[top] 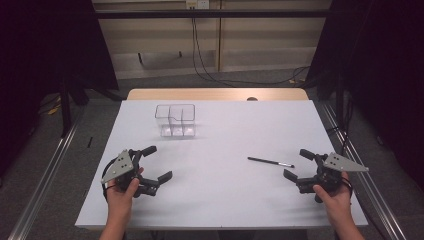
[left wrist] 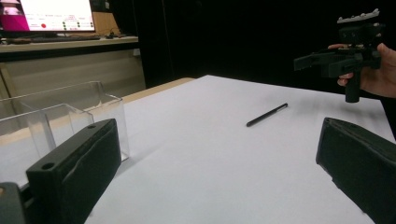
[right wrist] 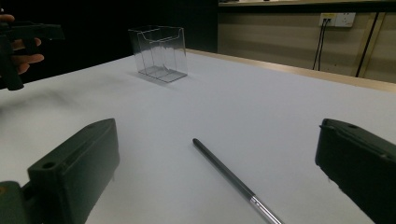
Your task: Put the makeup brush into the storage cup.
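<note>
Just one pen (top: 270, 162), one clear box (top: 175, 120)

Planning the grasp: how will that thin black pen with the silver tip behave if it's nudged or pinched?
The pen looks round and slim, lying flat on the smooth white table, so a sideways nudge would probably roll it. It seems straight and stiff, likely light. Being so low and narrow, it could slip from the right tongs, now open.

In the right gripper view the pen (right wrist: 236, 182) runs off the bottom edge, its silver end cut short; in the left gripper view the clear box (left wrist: 60, 116) is clipped at the left edge.
</note>
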{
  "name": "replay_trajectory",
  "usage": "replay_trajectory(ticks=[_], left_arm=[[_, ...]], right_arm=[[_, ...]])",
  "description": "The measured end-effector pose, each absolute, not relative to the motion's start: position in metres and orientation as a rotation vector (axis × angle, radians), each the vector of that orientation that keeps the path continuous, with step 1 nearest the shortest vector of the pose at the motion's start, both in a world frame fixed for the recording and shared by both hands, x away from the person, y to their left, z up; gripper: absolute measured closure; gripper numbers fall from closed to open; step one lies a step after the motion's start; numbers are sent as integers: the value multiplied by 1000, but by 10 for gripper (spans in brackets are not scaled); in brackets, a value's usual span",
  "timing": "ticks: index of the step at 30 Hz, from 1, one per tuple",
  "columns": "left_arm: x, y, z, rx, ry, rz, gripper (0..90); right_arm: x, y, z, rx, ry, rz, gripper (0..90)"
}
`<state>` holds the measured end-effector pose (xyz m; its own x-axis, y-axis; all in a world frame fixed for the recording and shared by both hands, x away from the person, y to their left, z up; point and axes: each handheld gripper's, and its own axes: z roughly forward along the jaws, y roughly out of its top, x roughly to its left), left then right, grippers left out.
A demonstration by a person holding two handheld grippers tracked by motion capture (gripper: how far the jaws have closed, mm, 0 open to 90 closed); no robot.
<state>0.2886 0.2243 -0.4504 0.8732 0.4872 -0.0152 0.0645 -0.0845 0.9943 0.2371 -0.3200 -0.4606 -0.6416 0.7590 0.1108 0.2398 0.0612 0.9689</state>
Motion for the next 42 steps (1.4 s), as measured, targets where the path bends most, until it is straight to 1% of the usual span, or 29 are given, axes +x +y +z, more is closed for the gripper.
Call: replay_trajectory(ticks=[15, 19, 32, 42], left_arm=[[291, 221, -451, 1660, 419, 370, 0], [289, 221, -450, 1673, 409, 387, 0], [288, 221, -451, 1659, 418, 381, 0], [289, 222, -452, 1660, 417, 384, 0]], right_arm=[[235, -323, -458, 980, 1901, 1591, 0], [237, -323, -457, 987, 1897, 1596, 0], [256, -314, -455, 999, 1964, 1521, 0], [275, -313, -449, 1020, 1987, 1530, 0]])
